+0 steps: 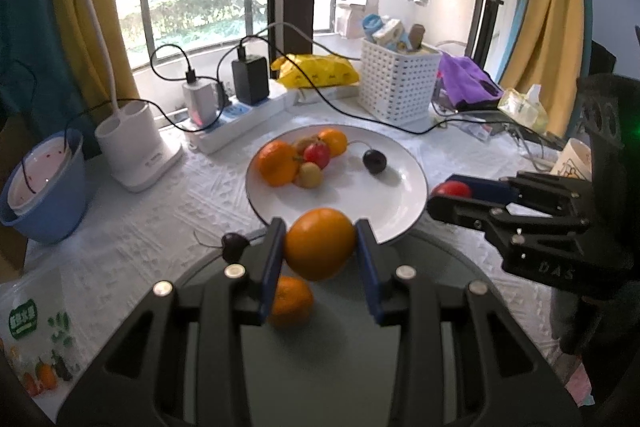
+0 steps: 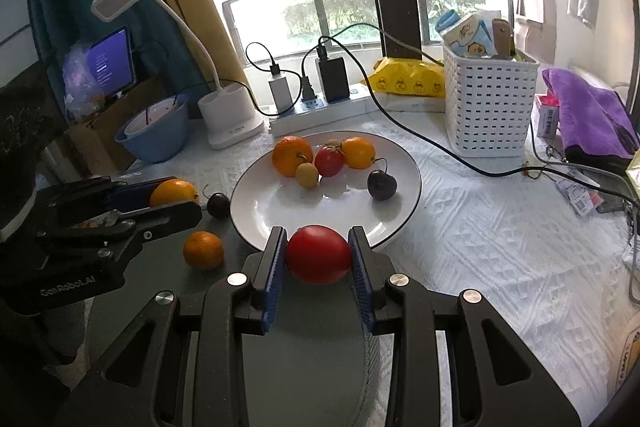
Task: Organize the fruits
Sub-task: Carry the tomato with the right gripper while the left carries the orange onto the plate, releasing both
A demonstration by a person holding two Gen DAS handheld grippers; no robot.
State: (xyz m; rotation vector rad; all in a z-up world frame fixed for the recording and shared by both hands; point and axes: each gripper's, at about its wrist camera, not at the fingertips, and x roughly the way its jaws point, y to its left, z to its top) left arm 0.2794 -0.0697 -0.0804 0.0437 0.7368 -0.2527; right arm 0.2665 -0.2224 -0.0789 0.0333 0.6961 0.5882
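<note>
My left gripper (image 1: 320,251) is shut on an orange (image 1: 320,243), held above a grey tray (image 1: 320,367) just short of the white plate (image 1: 384,203). My right gripper (image 2: 318,255) is shut on a red tomato (image 2: 318,254) at the plate's (image 2: 280,215) near rim. The plate holds two oranges (image 2: 292,155), a red fruit (image 2: 329,159), a small yellow fruit (image 2: 307,175) and a dark cherry (image 2: 382,184). A small orange (image 2: 203,249) and a dark cherry (image 2: 218,204) lie on the grey tray (image 2: 304,355).
A white lattice basket (image 2: 490,107), a power strip with chargers (image 2: 320,107), a desk lamp base (image 2: 232,121) and a blue bowl (image 2: 154,131) stand behind the plate. Black cables (image 2: 440,147) cross the white cloth. A purple cloth (image 2: 588,111) lies at the right.
</note>
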